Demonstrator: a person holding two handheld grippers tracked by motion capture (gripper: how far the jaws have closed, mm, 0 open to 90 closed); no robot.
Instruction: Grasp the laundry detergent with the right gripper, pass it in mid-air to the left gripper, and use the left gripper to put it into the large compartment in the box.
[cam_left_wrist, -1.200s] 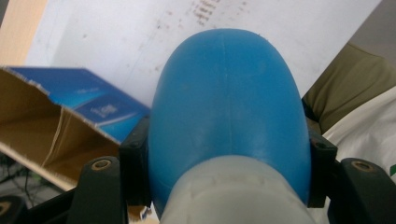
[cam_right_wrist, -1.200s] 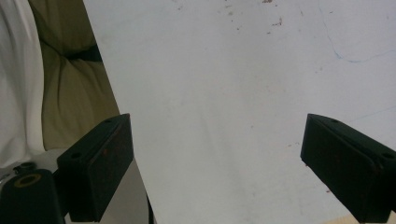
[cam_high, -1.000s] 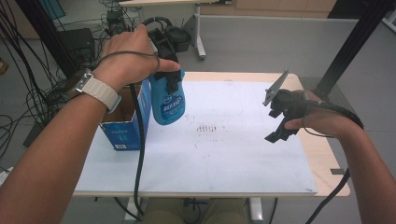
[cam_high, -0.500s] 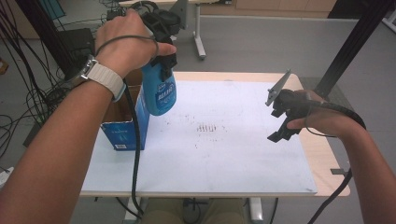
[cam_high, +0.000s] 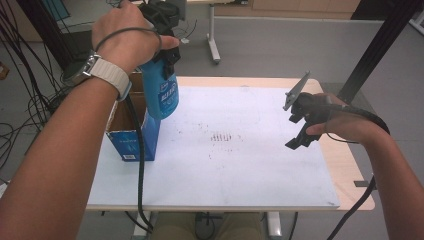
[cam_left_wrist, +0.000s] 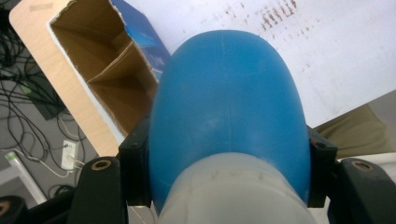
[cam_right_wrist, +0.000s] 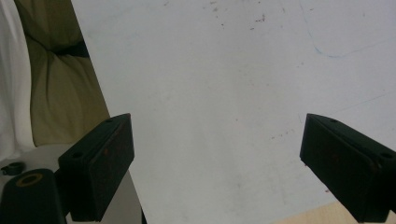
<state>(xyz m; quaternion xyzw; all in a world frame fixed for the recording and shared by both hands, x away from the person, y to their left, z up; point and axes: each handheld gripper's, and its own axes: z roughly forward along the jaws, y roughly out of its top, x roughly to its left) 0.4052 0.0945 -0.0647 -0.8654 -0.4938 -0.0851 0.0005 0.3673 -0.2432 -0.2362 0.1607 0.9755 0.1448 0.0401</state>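
My left gripper (cam_high: 159, 52) is shut on a blue bottle (cam_high: 163, 97) with a pale neck, held in the air over the right edge of an open blue cardboard box (cam_high: 127, 137) at the table's left. In the left gripper view the bottle (cam_left_wrist: 229, 107) sits between both jaws, with the box (cam_left_wrist: 107, 84) below it showing a cardboard divider inside. Over the right part of the white sheet (cam_high: 240, 170) my right gripper (cam_high: 293, 131) hovers open, nothing between its jaws. The right gripper view looks past that gripper (cam_right_wrist: 224, 172) onto the bare sheet (cam_right_wrist: 210, 70).
Dark specks (cam_high: 222, 137) mark the sheet's middle. The wooden table edge (cam_high: 350, 175) shows at the right. Cables (cam_high: 20, 115) lie on the floor at the left, a black post (cam_high: 380, 45) rises at the back right, and a desk leg (cam_high: 214, 35) stands behind.
The left hand has lifted the blue bottle higher and a little farther back above the box. The right hand and its gripper have stayed where they were.
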